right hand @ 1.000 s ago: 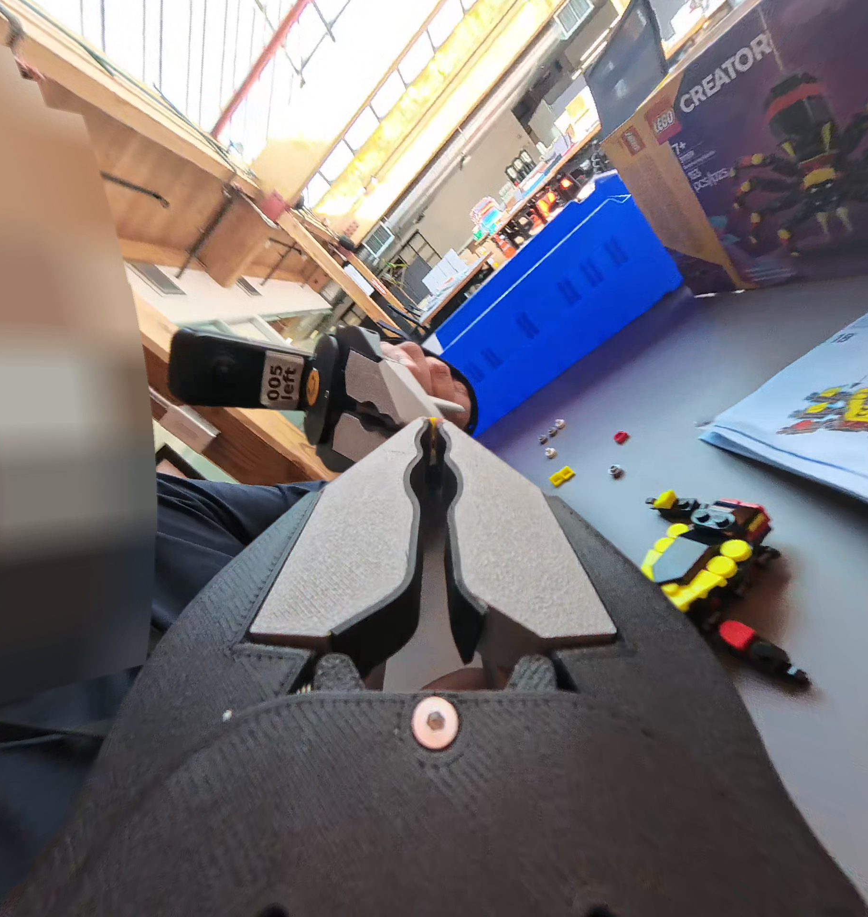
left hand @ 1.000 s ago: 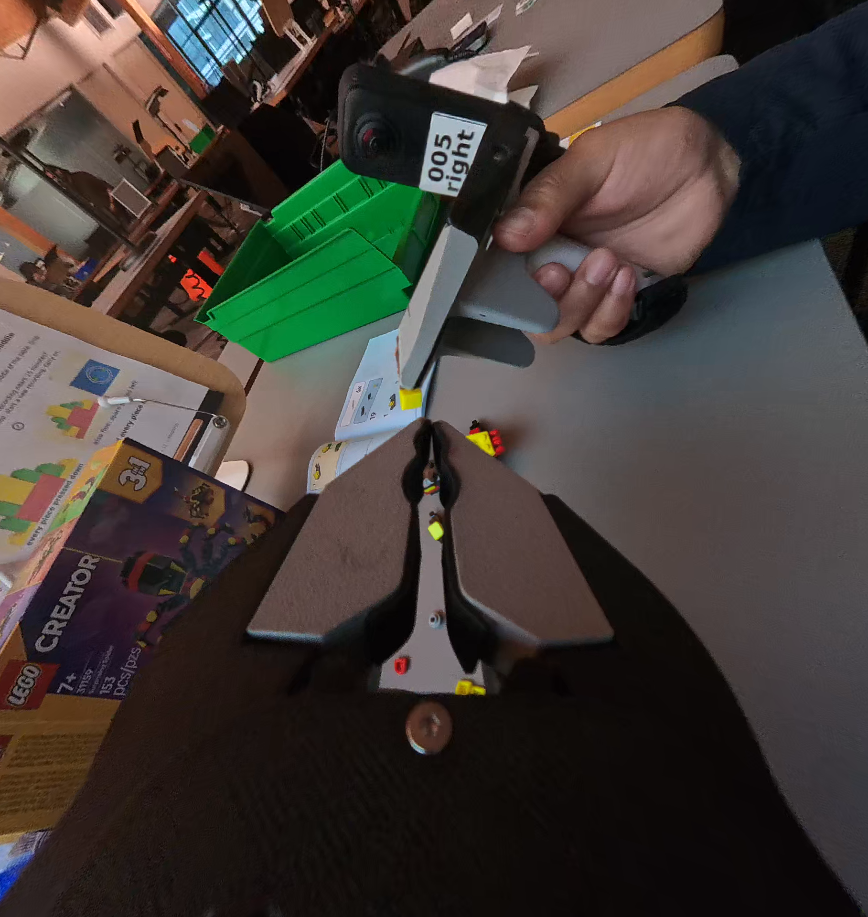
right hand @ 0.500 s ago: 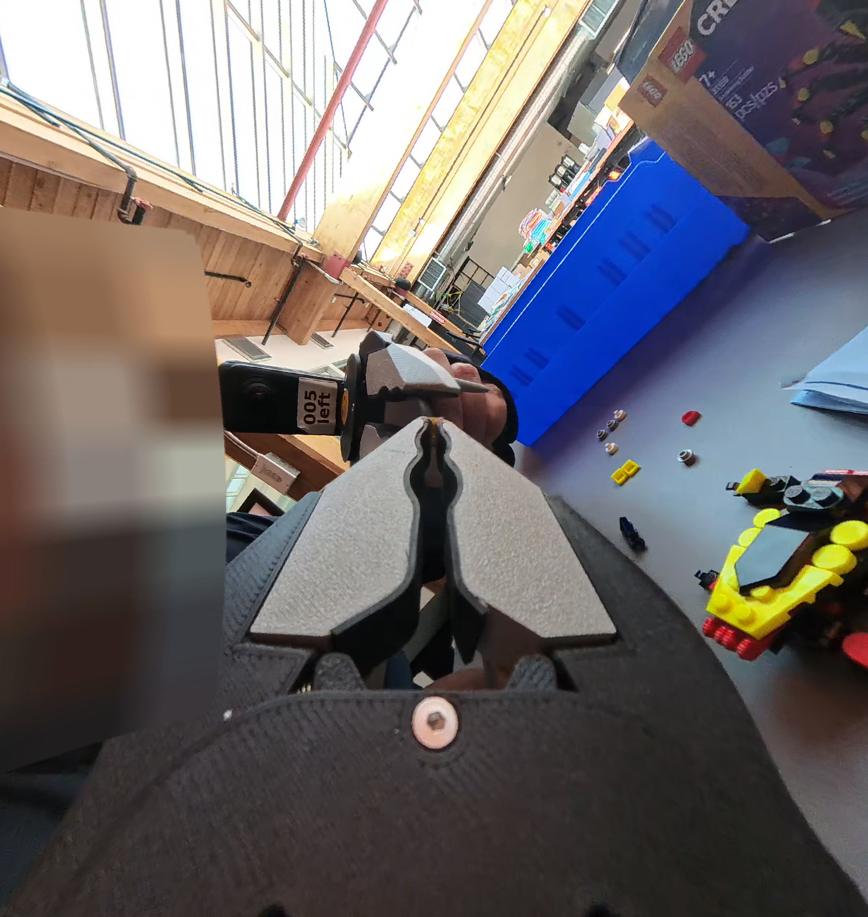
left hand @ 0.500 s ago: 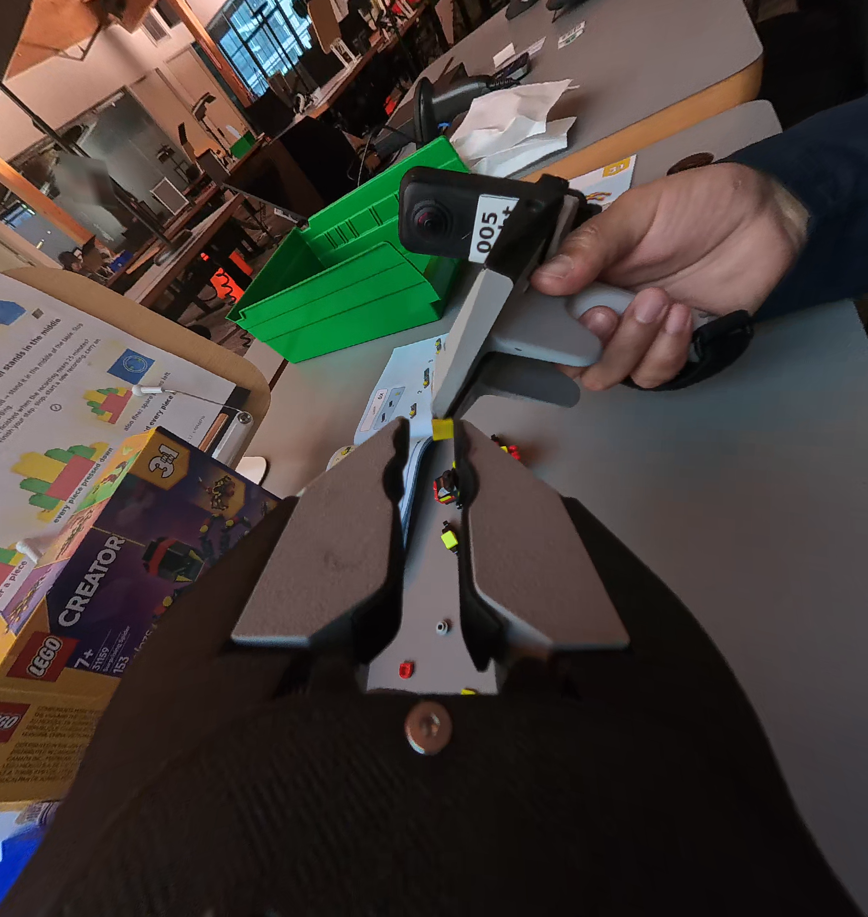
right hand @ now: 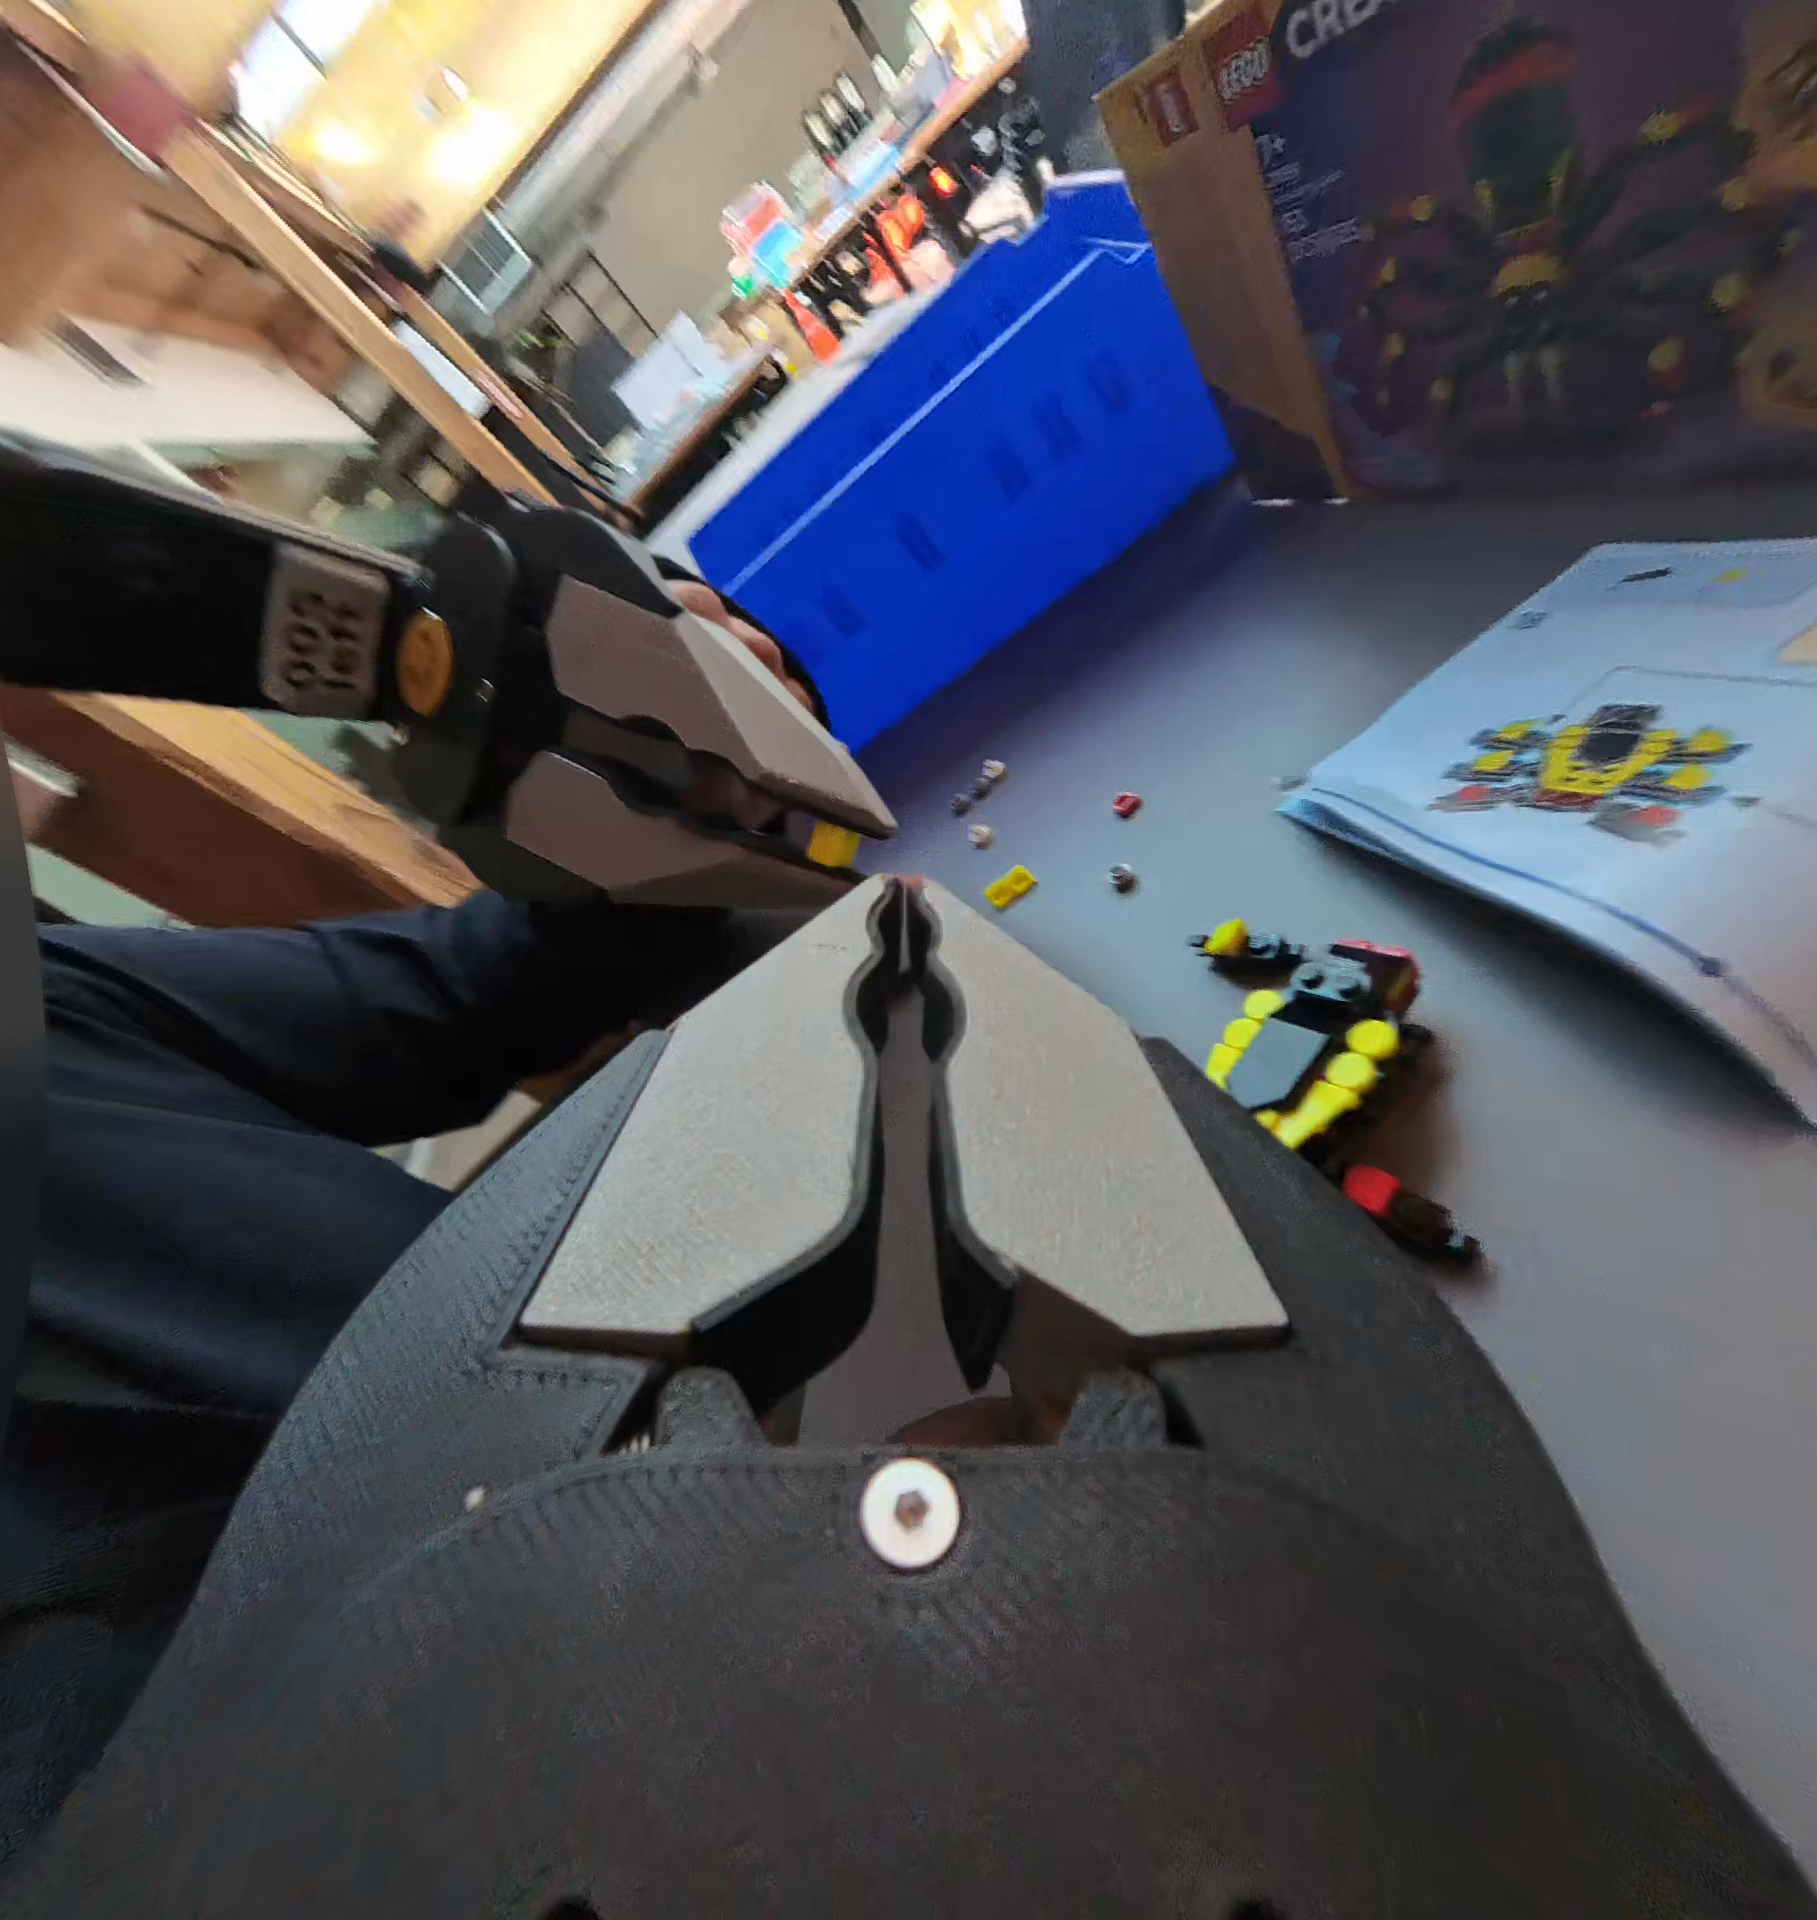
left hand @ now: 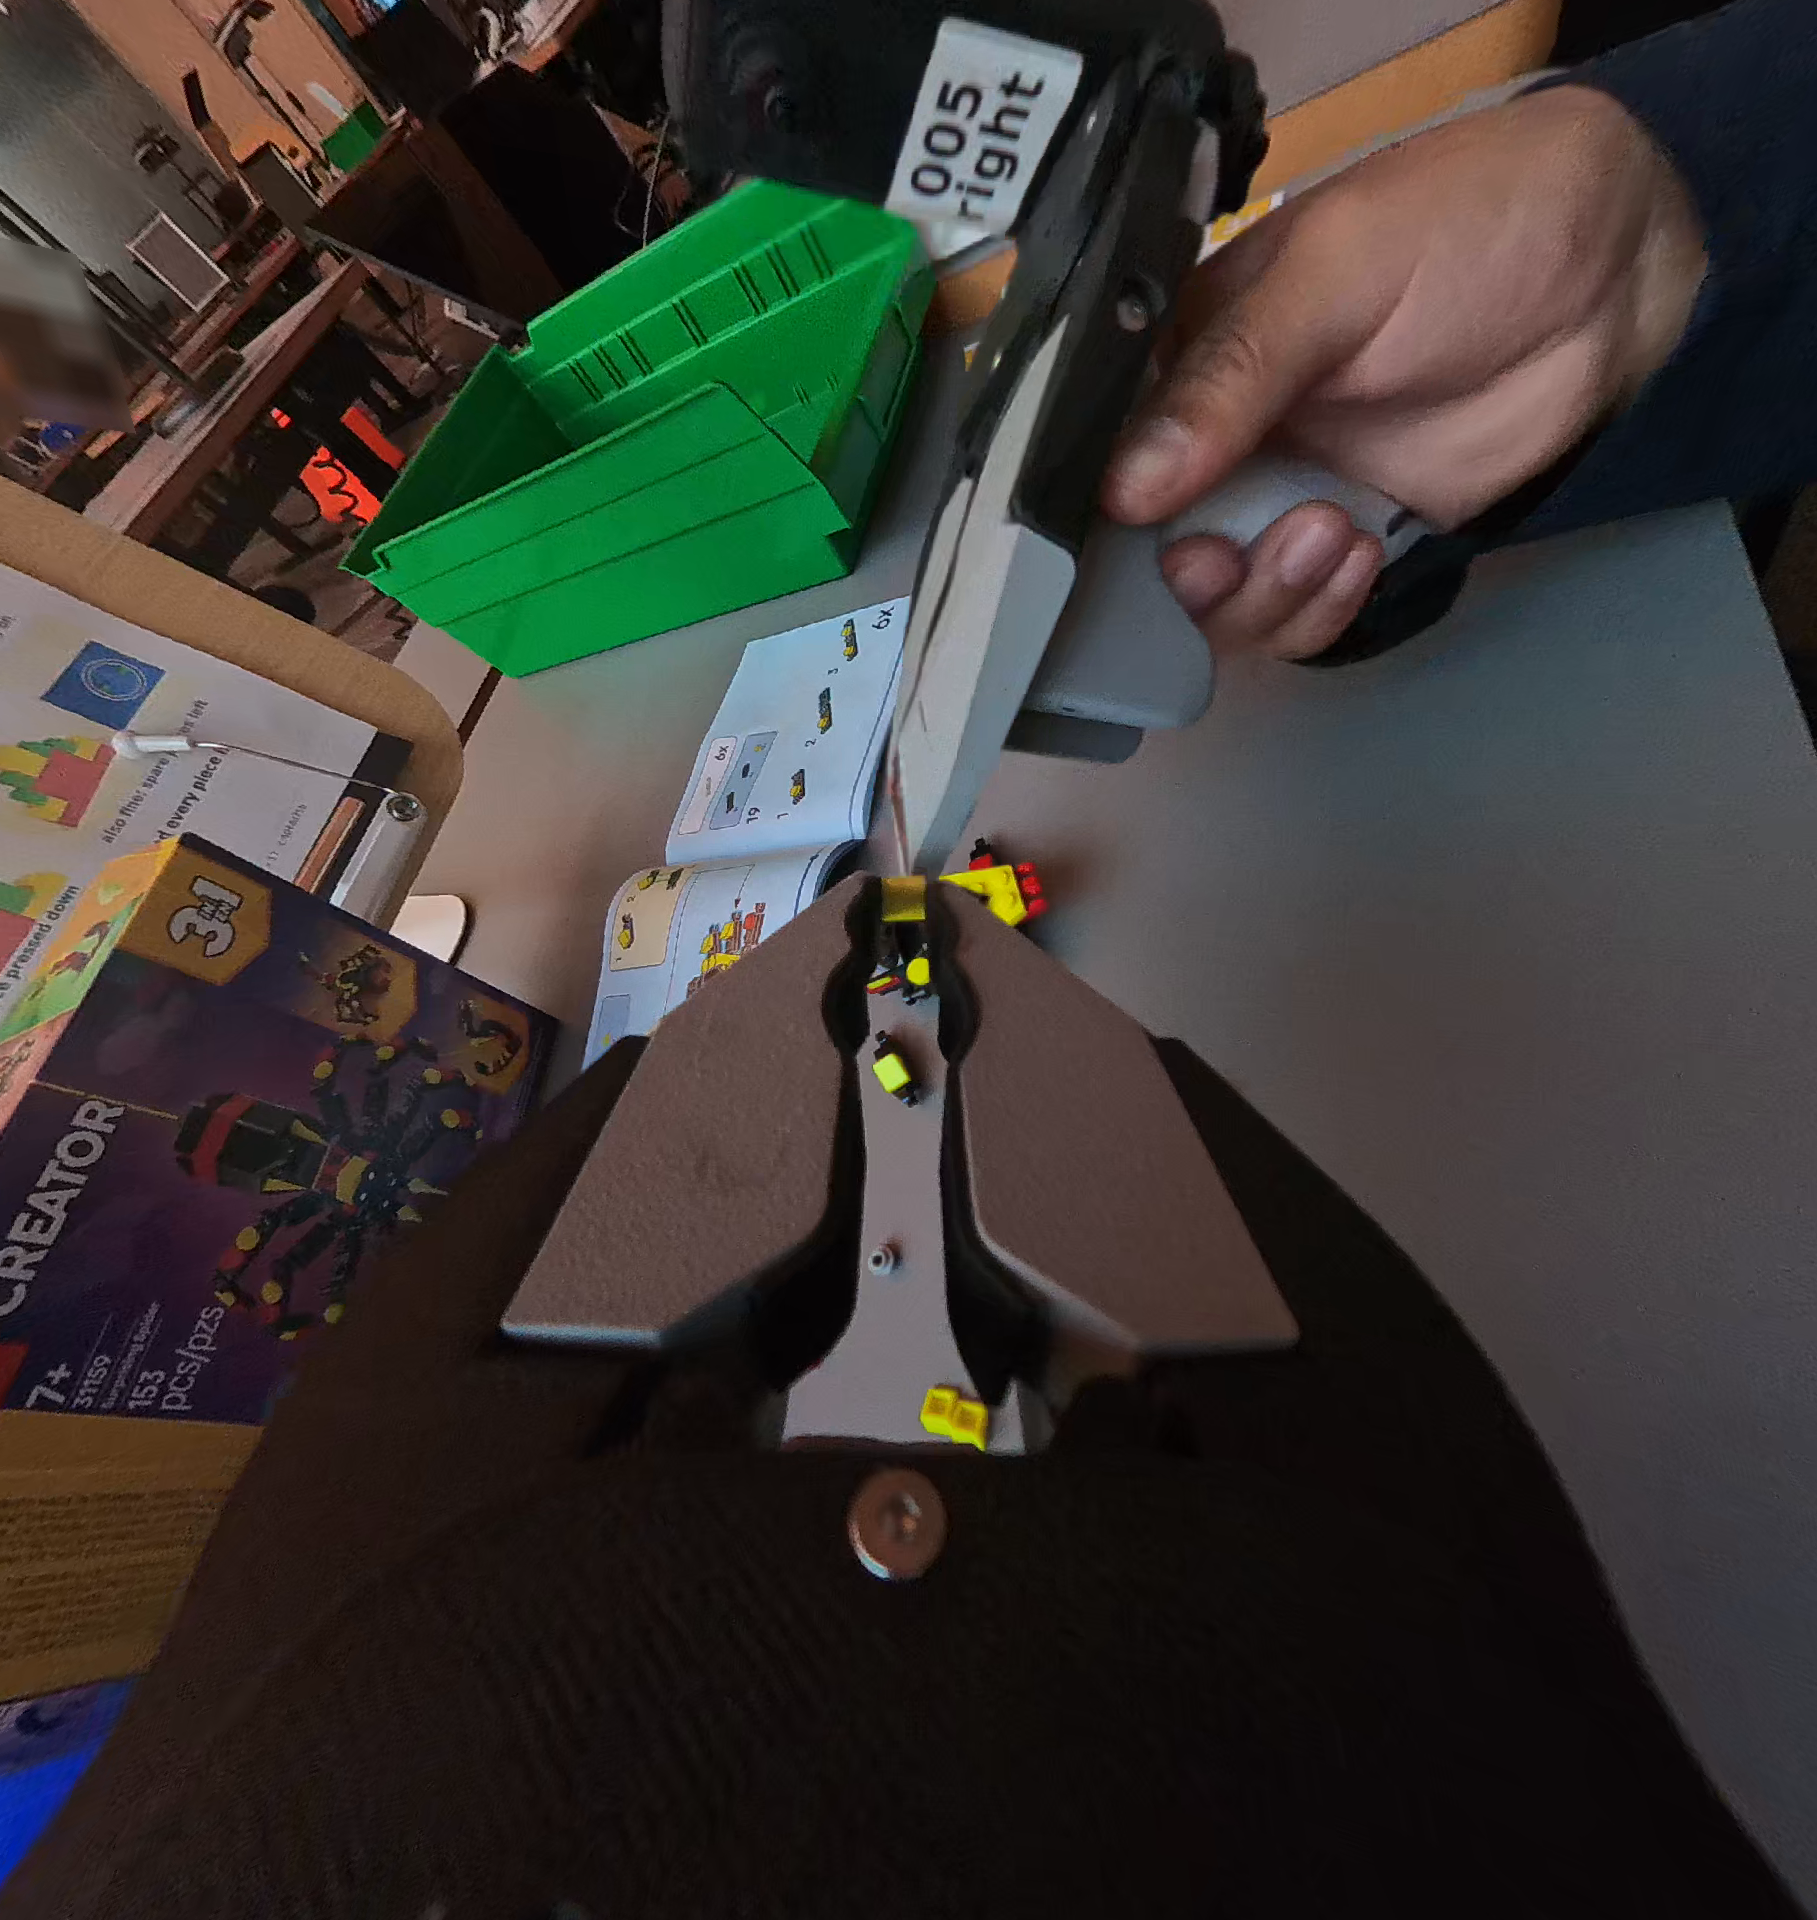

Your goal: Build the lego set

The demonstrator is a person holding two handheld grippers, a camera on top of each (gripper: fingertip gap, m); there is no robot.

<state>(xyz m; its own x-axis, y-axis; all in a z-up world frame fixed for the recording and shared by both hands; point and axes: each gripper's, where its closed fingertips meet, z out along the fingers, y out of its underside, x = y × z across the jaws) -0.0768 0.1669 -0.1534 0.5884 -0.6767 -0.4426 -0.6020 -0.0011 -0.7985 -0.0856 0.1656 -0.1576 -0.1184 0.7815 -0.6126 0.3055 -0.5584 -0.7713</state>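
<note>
Seen from the left wrist view, a clipboard with a printed sheet point(left hand: 104, 748) lies at the far left, and just in front of it stands the purple set box point(left hand: 208, 1143) showing a black-and-yellow spider, its printing legible but left unquoted. Behind them a green bin point(left hand: 655, 436) sits on the grey table point(left hand: 1403, 1039), with the open instruction booklet point(left hand: 779, 748) before it. The left gripper point(left hand: 902, 900) has its fingers drawn nearly together, pinching a small yellow brick point(left hand: 902, 898) at the very tips. Just above, the right gripper point(left hand: 919, 831), carried by the person's hand point(left hand: 1403, 332) and bearing a white label, points its tip down at that brick, partly covering the booklet. Loose pieces lie on the table beneath: a yellow-and-black bit point(left hand: 893, 1070), a grey stud point(left hand: 883, 1257) and a yellow plate point(left hand: 954, 1415). From the right wrist view, the right gripper's tips are almost touching; whether they hold anything cannot be told. To their right a blue bin point(right hand: 966, 468) stands at the back, small parts point(right hand: 1008, 886) lie scattered, and the partly built yellow, black and red model point(right hand: 1309, 1049) rests on the table beside the booklet.
</note>
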